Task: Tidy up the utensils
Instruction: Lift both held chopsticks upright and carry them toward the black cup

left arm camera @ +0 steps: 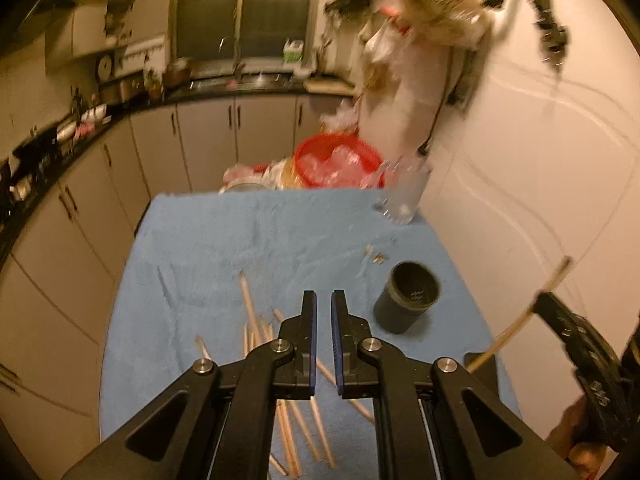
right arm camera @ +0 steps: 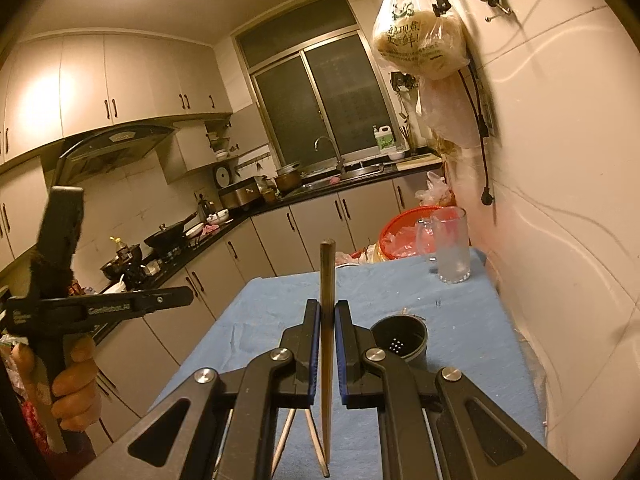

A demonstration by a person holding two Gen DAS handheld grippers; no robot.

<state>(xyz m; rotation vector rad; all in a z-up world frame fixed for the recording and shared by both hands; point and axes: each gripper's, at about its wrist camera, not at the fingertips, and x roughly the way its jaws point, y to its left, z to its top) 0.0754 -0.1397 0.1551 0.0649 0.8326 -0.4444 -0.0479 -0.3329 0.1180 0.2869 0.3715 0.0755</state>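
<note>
One chopstick is all the right gripper carries in its own view: the stick stands between the blue pads, pinched near its middle, its long axis running straight from 6 to 12 o'clock, blunt end up past the fingertips and thin end down toward the blue cloth. The holder, a dark round cup with drain holes in its bottom, stands on the cloth just beside the claw at about 2 o'clock, mouth up, so I judge the coming move to be a short carry to the right and forward, then a tilt to bring the thin end over that mouth. A glass stands well behind, at 1 o'clock. From the left view (blurred by motion), the left gripper hovers over the cloth with its pads nearly together and nothing between them. Loose chopsticks lie in a scatter under and just left of it, from 6 to 11 o'clock, pale wood, crossing one another with long axes mostly fanning toward 11 to 12. The holder sits at 2 o'clock, apart from the scatter, and the right gripper shows at 3 o'clock with its stick slanting across, nearer the holder than the left one is.
</note>
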